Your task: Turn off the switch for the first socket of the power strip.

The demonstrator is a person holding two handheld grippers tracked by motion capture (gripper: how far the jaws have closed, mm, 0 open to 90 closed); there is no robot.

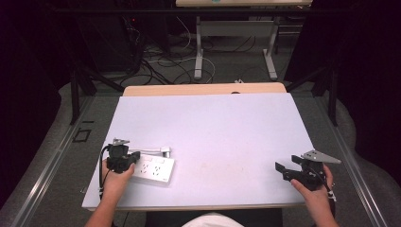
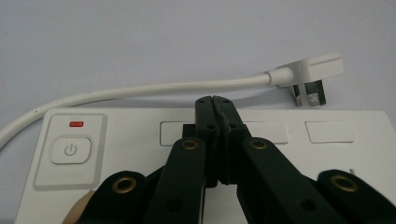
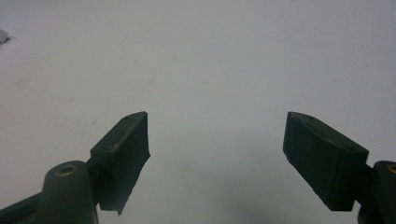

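Power strip [image 1: 152, 169], white, lies flat at about 8 o'clock on the tabletop [image 1: 227, 127], near the front-left corner, its long axis running roughly 9 to 3 with a slight tilt. Its white cord [image 2: 140, 88] curves along the far edge and ends in a plug [image 2: 310, 70] lying on the tabletop just beyond the strip's far side, pins down toward the strip. In the left gripper view the power button [image 2: 70, 150] sits at the strip's left end, with blank socket covers to its right.

The left gripper [image 1: 124, 161] hangs right over the strip's near-left part, jaws pressed fully together with nothing between them, tips aimed at 12 o'clock across the strip's width, toward the cord. The right gripper [image 1: 291, 168] rests at about 4 o'clock, well apart from the strip, jaws spread wide over bare tabletop.

The left hand [image 1: 116, 182] is much the nearer one; its jaws would probably need to part before taking the plug or cord, which lie straight ahead and a little to the right.
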